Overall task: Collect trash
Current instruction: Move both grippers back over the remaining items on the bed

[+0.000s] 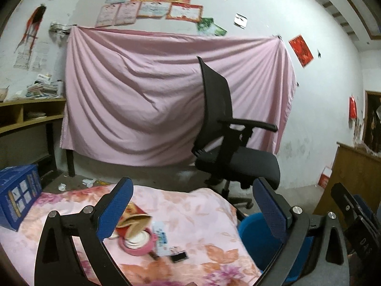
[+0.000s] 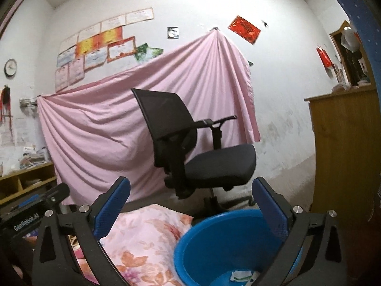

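Blue box at 9 o'clock on the floral surface. Left gripper spread wide, fingers holding nothing. Below, toward 6 o'clock: torn red packet, pink tape roll, small wrapper, black clip. Blue basin just beside the surface at 3 o'clock, paper scraps inside. Right gripper above the basin, fingers fully apart, empty. Black office chair beyond at 12 o'clock
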`<state>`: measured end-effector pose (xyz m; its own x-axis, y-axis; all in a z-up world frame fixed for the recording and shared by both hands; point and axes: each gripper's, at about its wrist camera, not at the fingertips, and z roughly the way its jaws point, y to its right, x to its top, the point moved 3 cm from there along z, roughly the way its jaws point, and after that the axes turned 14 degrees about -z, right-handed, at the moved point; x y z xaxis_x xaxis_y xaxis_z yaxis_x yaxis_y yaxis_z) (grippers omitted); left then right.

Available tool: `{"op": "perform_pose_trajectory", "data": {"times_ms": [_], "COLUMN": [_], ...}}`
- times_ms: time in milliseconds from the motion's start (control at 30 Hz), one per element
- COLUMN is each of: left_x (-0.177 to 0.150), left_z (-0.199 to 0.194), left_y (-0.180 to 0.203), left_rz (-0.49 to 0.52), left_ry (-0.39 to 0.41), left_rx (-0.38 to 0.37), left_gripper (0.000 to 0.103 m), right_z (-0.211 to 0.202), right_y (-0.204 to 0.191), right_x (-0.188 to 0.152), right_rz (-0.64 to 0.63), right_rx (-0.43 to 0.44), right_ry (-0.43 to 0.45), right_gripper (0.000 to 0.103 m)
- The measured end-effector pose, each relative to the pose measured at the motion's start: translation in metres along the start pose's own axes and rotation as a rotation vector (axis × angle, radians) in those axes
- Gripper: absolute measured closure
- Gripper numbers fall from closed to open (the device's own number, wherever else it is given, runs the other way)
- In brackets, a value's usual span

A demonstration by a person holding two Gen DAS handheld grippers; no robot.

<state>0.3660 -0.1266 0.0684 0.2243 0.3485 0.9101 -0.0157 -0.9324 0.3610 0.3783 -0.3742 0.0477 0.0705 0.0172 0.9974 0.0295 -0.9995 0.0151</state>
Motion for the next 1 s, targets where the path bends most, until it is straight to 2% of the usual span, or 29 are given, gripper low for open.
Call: {"op": "perform_pose_trajectory", "data": {"times_ms": [267,500,667,867,1000], "left_x": [0.015,0.016,0.014,0.012,0.007], "left_z": [-0.036,-0.061,-0.07,-0.067,-0.056], "left_y": [-0.041,-0.072,-0.089,-0.113,-0.137], "left_rz": [-0.018,0.01,0.037,0.091,0.076], "left_ry": [0.099,0.164,0.195,0.175,0.096], "left_rx": [0.042,0.079,0.096,0.127,0.146], "left_gripper": [0.004,0.004,0.004,0.004,0.004], "right_z": [-0.015,-0.033,-0.034,-0.025,-0.015], "right_y": [-0.031,-0.063,-0.082,-0.106,-0.121], "right_x": [0.01,0.019,0.017,0.008,0.0], "right_rz": [-0.062,-0.15,-0.202,-0.254,-0.269], "right_rx": [0.075,0.136,0.171,0.212,0.235], "right_ry": [0.057,0.139,0.15,0.108,0.062], "right_gripper": [0.0,0.0,0.0,0.0,0.0]}}
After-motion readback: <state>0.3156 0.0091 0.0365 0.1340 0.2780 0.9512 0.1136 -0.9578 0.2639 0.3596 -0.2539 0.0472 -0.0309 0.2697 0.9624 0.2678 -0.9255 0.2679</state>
